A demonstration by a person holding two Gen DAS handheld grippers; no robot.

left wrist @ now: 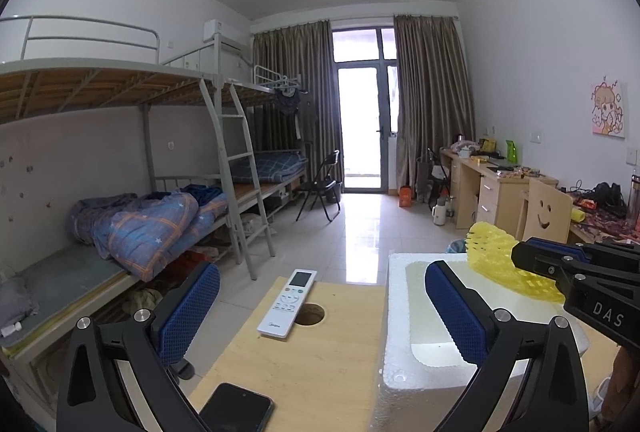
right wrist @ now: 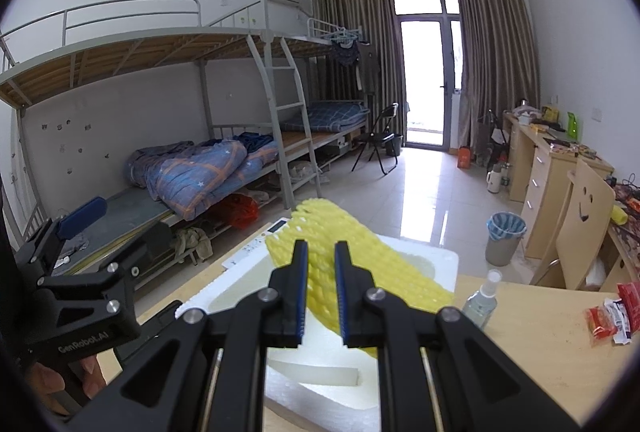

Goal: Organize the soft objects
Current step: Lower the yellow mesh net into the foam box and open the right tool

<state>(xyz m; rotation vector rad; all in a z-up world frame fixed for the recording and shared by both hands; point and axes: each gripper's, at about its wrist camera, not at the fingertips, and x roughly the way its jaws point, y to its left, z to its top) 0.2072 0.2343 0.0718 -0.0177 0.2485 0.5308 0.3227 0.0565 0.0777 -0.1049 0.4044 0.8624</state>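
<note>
My right gripper [right wrist: 322, 288] is shut on a yellow foam net sleeve [right wrist: 352, 260] and holds it above the white foam box [right wrist: 320, 392]. In the left wrist view the sleeve [left wrist: 504, 260] hangs over the box [left wrist: 400, 372] with the right gripper [left wrist: 532, 264] coming in from the right. My left gripper [left wrist: 322, 316] is open and empty, its fingers straddling the box's left wall and the wooden table [left wrist: 320, 372]. It also shows in the right wrist view [right wrist: 84, 216] at the far left.
A white remote [left wrist: 287, 302] and a black phone [left wrist: 236, 410] lie on the table. A spray bottle [right wrist: 482, 298] and red snack packets [right wrist: 612, 316] lie to the right of the box. Bunk beds stand left, desks and a bin [right wrist: 505, 238] right.
</note>
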